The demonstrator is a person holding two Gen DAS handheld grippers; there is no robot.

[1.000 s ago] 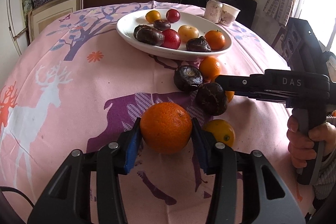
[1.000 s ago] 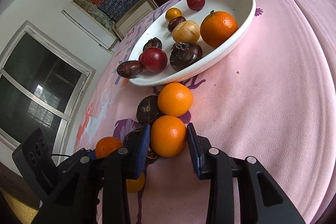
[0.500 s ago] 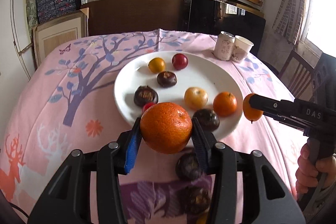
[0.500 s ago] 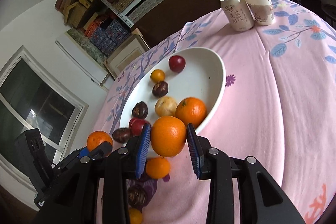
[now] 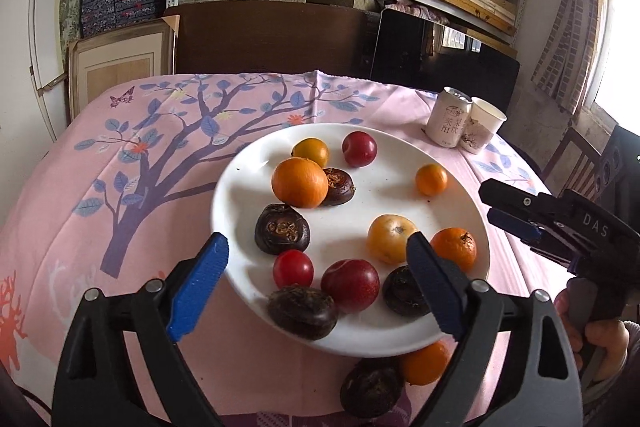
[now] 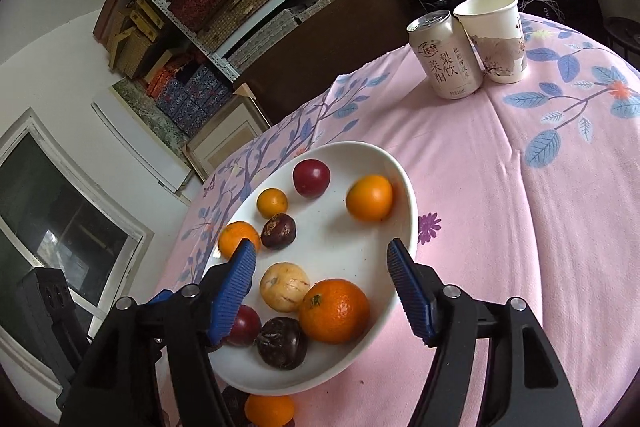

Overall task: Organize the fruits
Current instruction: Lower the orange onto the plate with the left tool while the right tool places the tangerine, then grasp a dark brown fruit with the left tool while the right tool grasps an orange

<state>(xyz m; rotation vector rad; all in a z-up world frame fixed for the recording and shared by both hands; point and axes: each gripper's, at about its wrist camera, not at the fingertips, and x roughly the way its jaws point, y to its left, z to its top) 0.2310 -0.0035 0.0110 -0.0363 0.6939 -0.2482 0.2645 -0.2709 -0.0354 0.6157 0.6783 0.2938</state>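
A white plate (image 5: 380,203) on the pink cloth holds several fruits: oranges, red plums, dark wrinkled fruits and a yellow one. A large orange (image 5: 299,182) lies free at the plate's far left. A smaller orange (image 5: 431,179) lies free at its far right, also seen from the right wrist (image 6: 369,197). My left gripper (image 5: 318,247) hovers over the plate's near rim, jaws opening, nothing between the pads. My right gripper (image 6: 321,247) hangs over the plate (image 6: 408,195), jaws opening and empty; it shows at the plate's right edge (image 5: 490,202).
An orange (image 5: 426,363) and a dark fruit (image 5: 370,387) lie on the cloth just in front of the plate. A drink can (image 6: 444,55) and a paper cup (image 6: 494,37) stand at the far right. Chairs and shelves stand behind the table.
Both grippers rose from the cloth to the plate, each carrying an orange, then let go. The two oranges now rest on the plate and both jaws stand apart.
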